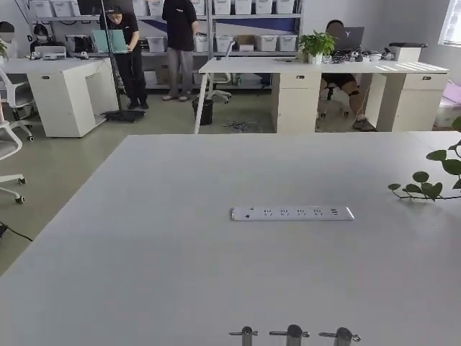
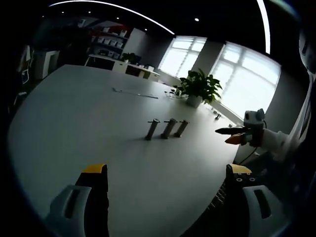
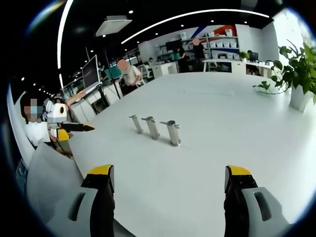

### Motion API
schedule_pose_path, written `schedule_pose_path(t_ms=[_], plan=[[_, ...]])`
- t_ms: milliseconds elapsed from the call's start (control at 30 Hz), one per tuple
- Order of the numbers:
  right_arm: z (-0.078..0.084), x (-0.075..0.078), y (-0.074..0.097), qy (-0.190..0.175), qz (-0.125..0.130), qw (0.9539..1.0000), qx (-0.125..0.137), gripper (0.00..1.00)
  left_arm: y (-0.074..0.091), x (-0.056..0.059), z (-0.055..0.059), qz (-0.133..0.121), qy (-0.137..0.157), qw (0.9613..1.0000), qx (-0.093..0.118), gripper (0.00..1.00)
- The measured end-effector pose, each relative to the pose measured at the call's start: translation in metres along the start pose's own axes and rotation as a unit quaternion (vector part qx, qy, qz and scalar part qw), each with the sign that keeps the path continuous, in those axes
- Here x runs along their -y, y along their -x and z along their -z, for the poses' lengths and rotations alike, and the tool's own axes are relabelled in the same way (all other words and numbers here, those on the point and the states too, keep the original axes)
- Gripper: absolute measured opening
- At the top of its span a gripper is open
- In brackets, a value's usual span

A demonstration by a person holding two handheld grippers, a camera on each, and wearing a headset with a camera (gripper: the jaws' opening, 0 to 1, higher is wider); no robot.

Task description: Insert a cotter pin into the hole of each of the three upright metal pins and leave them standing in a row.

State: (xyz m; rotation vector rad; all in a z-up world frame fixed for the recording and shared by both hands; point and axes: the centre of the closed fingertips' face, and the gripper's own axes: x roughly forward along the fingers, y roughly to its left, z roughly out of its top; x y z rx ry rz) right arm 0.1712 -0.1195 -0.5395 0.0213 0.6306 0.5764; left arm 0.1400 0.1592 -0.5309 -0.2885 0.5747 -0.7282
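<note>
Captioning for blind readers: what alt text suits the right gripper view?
Three upright metal pins stand in a row on a white table, each with a cotter pin across its top, ahead of the right gripper, whose jaws stand wide open and empty. The left gripper hovers at far left; a potted plant stands at right.

One legible mark: a pale letter "Y" on the dark lid of a laptop (image 1: pixel 349 36) on the far desk (image 1: pixel 245 66). No other lettering is readable.

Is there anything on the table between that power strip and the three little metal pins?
Nothing: in the head view, the table between the power strip and the three metal pins is bare white surface.
</note>
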Motion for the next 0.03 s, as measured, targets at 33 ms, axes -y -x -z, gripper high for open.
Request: schedule_pose_path(t_ms=[33], plan=[[0.0001,0.0008,0.0002,0.0,0.001,1.0,0.0,0.91,0.0004,-0.0003,0.0004,-0.001,-0.002,1.0,-0.001,0.99]])
